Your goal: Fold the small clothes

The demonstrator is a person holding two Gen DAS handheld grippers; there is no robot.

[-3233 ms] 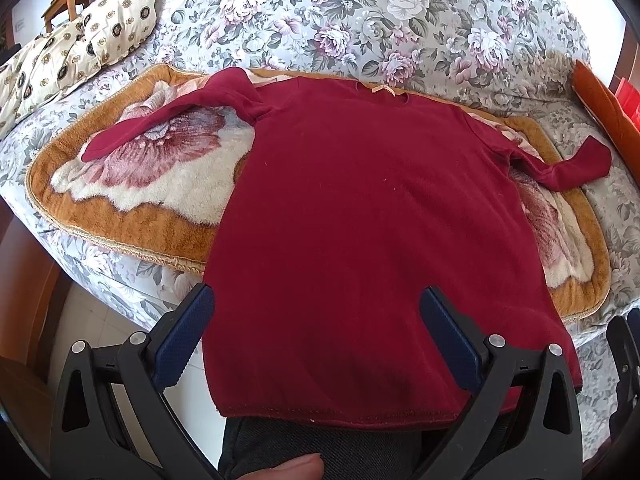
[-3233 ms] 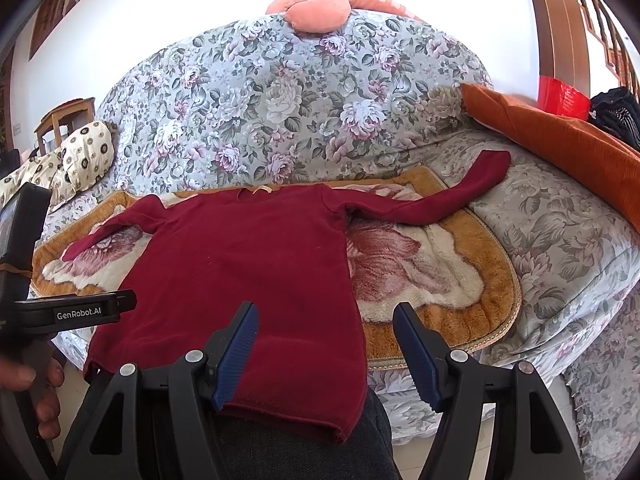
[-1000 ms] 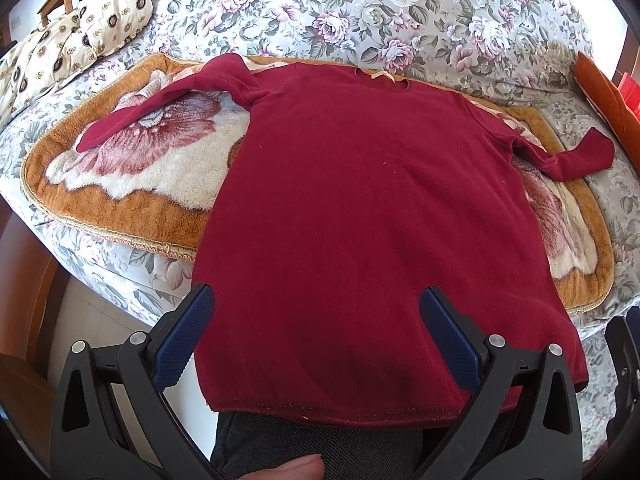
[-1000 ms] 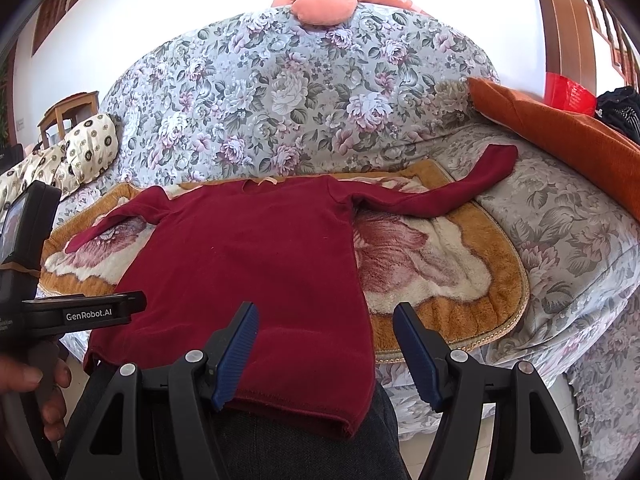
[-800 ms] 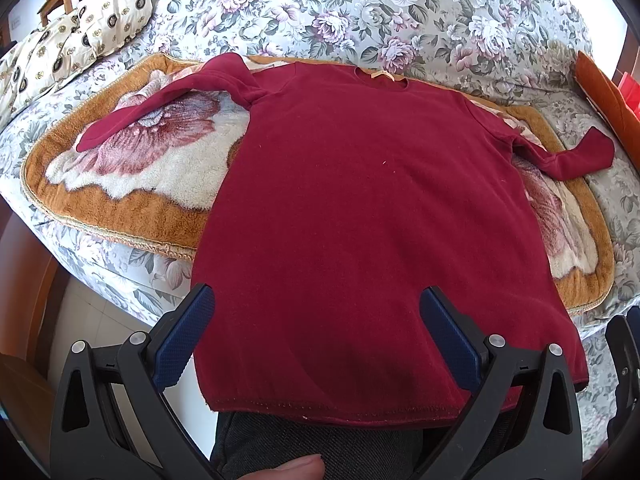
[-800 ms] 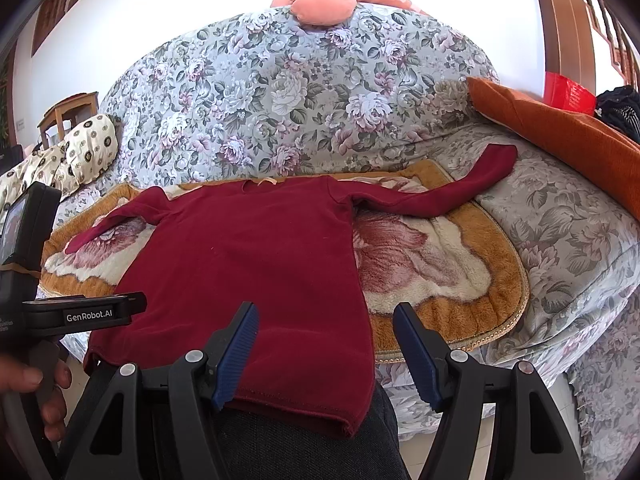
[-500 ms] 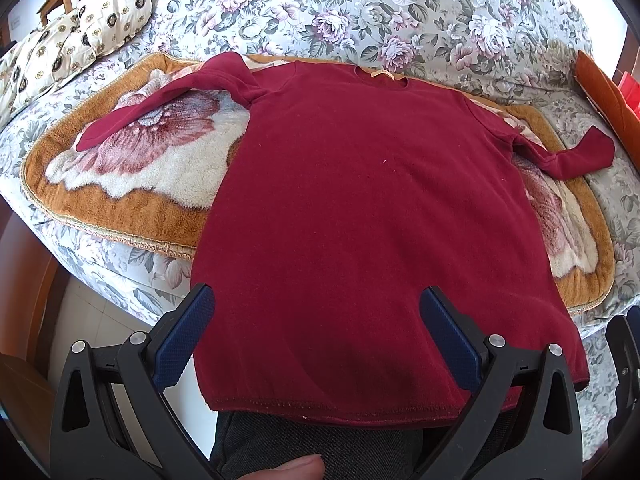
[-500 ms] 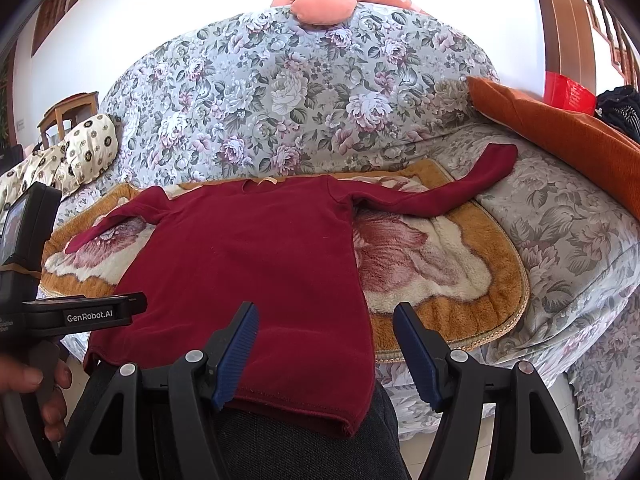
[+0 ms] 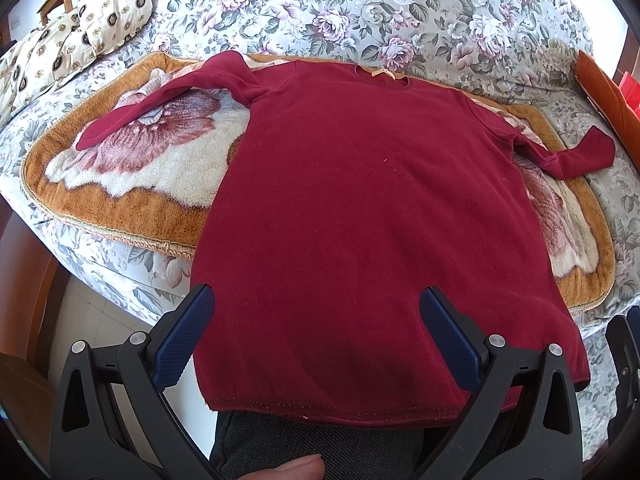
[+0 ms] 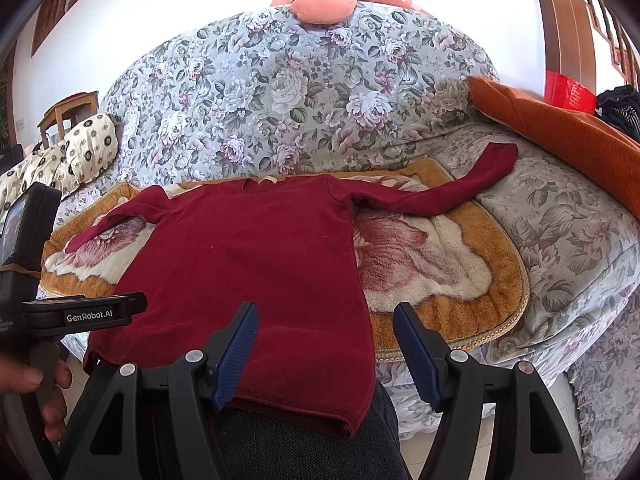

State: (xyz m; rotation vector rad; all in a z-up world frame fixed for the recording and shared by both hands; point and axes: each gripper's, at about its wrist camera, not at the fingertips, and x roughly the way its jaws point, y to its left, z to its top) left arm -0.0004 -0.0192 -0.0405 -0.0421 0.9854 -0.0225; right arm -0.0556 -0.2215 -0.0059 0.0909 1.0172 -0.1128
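Lying flat on the blanket (image 9: pixel 120 216) over the sofa (image 10: pixel 280 92), the red sweater (image 9: pixel 368 208) was unfolded, both the left hand-held gripper (image 9: pixel 316 338) and right hand-held gripper (image 10: pixel 324 352) wide and empty, so a sleeve likely needed grasping first.

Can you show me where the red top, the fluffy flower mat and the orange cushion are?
red top (image 9: pixel 372 208): left wrist view, chest panel.
fluffy flower mat (image 10: pixel 492 304): right wrist view, brown border.
orange cushion (image 10: pixel 560 136): right wrist view, upper face.

Black tongs (image 9: pixel 316 332) with ribbed blue pads (image 10: pixel 236 356), silver screws.
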